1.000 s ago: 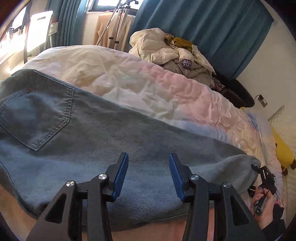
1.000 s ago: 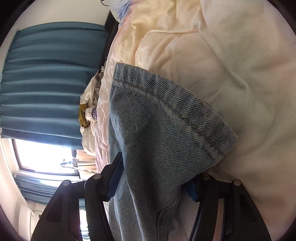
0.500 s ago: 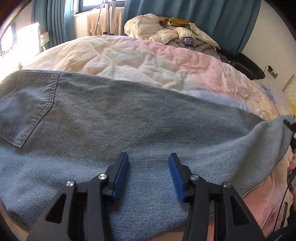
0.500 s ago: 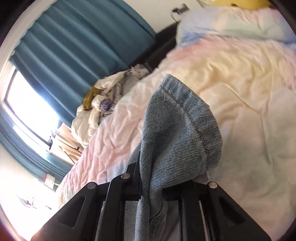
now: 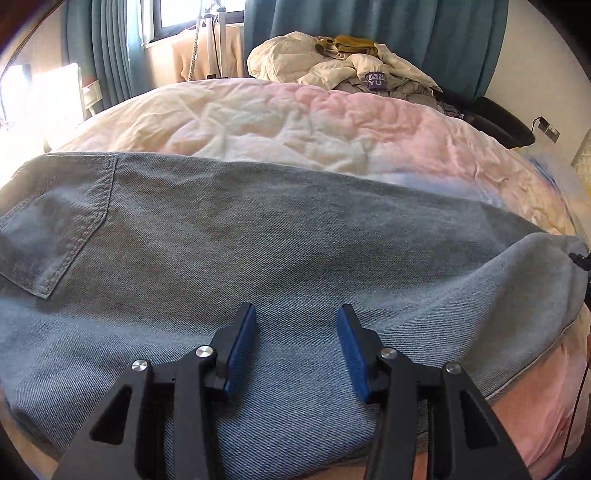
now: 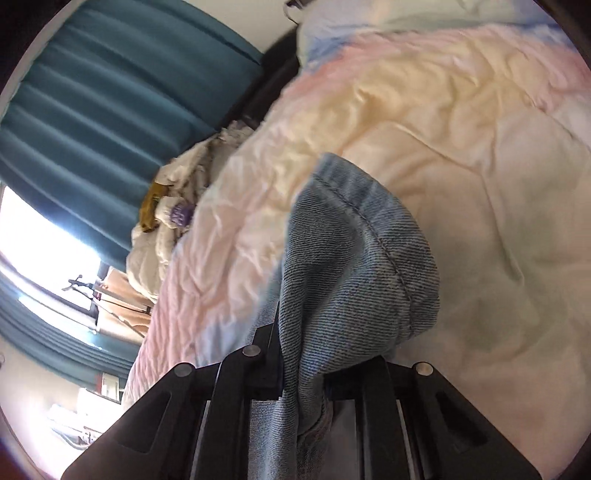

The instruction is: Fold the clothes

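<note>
Faded blue jeans (image 5: 258, 236); pink-cream-blue pastel quilt (image 5: 295, 125); teal curtains (image 5: 424, 33).

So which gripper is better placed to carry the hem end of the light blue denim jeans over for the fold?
Right. The right gripper is already shut on the hem of the light blue denim jeans, bunched between its fingers. The left gripper is open above the flat denim mid-leg, gripping nothing.

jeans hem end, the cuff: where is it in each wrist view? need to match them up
Left wrist: hem at far right edge, where the jeans end on the quilt.
Right wrist: hem dead centre, bunched in the right gripper, jaws shut on it.
Shared landmark: cream clothes pile by the teal curtain.
</note>
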The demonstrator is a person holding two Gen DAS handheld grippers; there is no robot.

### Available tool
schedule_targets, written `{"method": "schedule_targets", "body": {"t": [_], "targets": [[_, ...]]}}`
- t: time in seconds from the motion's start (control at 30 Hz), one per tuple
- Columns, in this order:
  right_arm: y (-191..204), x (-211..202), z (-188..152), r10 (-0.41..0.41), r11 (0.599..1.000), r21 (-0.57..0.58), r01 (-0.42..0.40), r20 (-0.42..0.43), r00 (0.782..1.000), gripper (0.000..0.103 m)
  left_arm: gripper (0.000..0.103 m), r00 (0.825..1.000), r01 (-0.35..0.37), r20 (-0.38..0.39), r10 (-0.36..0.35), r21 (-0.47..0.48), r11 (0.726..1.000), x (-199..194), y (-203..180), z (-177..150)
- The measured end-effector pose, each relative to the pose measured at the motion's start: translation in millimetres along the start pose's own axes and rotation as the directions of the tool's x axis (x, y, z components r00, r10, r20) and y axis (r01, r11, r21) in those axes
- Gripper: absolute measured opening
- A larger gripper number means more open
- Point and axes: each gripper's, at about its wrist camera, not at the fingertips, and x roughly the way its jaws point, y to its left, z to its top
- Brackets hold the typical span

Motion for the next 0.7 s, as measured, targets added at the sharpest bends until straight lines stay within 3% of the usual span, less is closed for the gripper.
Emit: {"method": "schedule_targets", "body": {"t": [0.1, 0.2, 0.3, 0.47, 0.6, 0.7], "targets": [[-22, 10, -2, -0.001, 0.997, 0.083, 0.004, -0.042, 0.999, 0.013, 0.047, 1.0, -0.01, -0.006, 0.01, 0.015, 1.0, 3, -2, -1], [-20, 6, -3, -0.009, 0.998, 0.058, 0.011, -0.038, 0.999, 0.013, 0.047, 1.0, -0.013, -0.011, 0.014, 0.025, 1.0, 3, -3, 0], [1, -8, -7, -0.034, 0.999, -0.038, 0.035, 0.009, 0.999, 0.013, 0.047, 1.0, -0.018, -0.016, 0.018, 0.034, 0.999, 3, -4, 2], [44, -48, -13, 0.013, 0.976, -0.218, 0.015, 0.13, 0.991, 0.013, 0.047, 1.0, -0.01, -0.019, 0.011, 0.046, 0.999, -3, -6, 4], [89, -80, -26, 0.057, 0.934, -0.358, 0.024, 0.214, 0.975, 0.013, 0.047, 1.0, 0.017, 0.012, -0.018, 0.064, 0.998, -15, -8, 8], [133, -97, -44, 0.103, 0.877, -0.479, 0.031, 0.25, 0.963, 0.013, 0.047, 0.998, 0.023, 0.057, -0.027, 0.068, 0.997, -28, -5, 12]]}}
